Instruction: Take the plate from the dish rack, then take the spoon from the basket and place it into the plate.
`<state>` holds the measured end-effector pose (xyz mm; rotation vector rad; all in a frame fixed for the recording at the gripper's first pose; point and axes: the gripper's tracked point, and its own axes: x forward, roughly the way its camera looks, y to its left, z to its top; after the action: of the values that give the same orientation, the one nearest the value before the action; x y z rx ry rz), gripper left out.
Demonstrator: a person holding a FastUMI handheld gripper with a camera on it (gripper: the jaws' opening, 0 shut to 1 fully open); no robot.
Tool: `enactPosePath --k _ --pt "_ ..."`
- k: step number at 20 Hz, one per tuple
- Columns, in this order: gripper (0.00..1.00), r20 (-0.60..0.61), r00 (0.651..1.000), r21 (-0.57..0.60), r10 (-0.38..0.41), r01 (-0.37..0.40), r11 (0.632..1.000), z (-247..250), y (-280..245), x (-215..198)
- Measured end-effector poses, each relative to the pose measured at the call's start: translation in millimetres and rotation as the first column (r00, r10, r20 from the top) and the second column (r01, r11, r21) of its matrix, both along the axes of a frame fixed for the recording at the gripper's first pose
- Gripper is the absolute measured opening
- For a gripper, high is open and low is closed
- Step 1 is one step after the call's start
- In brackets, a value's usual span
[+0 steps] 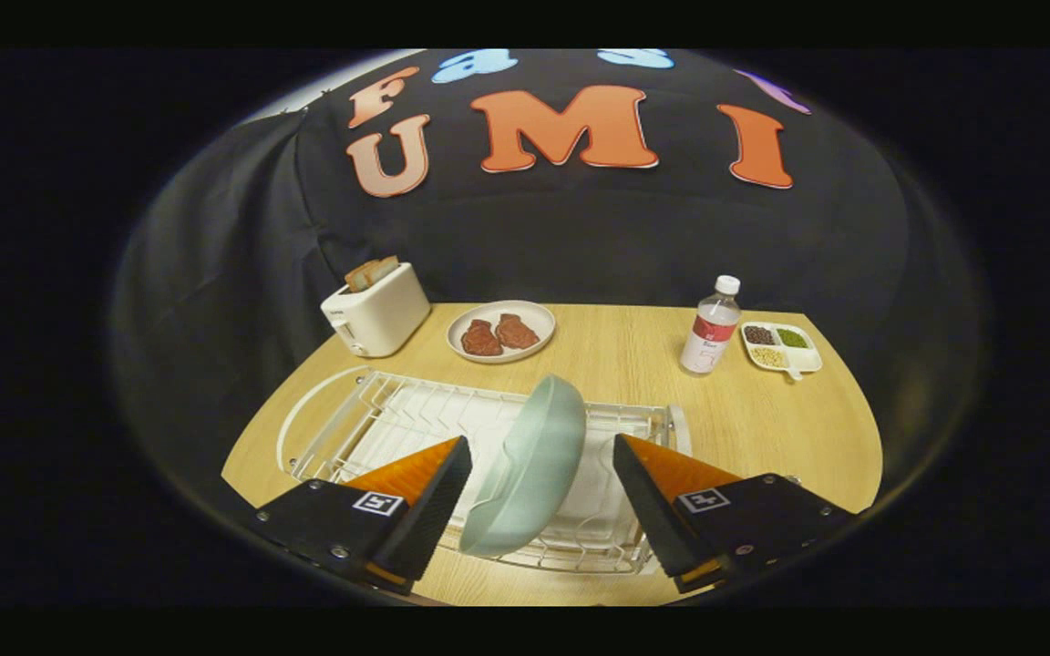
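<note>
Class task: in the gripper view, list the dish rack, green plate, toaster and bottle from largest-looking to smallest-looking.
1. Dish rack.
2. Green plate, upright in the rack between the open gripper's fingers; its nearness to the camera enlarges it.
3. Toaster.
4. Bottle.

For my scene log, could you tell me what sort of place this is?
Probably a mock kitchen table in a booth: a dish rack holding a plate between the open gripper fingers, with a toaster beyond.

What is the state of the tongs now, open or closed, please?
Tongs: open, one finger on each side of the pale green plate standing in the dish rack; neither finger presses on it.
</note>
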<state>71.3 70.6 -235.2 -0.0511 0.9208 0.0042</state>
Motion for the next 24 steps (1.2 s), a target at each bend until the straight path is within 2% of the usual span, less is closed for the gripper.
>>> enactPosePath --k 4,8,10,11,16,22,24 --pt "0.86 -0.077 0.996 0.002 -0.042 0.042 0.999 -25 2 -3" --pt "0.70 -0.131 0.988 0.005 -0.083 0.085 0.996 -45 2 -8" --pt "0.58 -0.166 0.980 -0.011 -0.107 0.107 0.994 -54 -1 -13" --pt "0.48 -0.180 0.977 -0.020 -0.117 0.115 0.993 -56 -1 -15" --pt "0.44 -0.169 0.978 -0.052 -0.126 0.119 0.992 -44 0 -9" --pt "0.42 -0.059 0.990 -0.108 -0.130 0.124 0.986 -4 -8 14" --pt "0.36 -0.035 0.991 -0.103 -0.131 0.126 0.987 5 -11 17"
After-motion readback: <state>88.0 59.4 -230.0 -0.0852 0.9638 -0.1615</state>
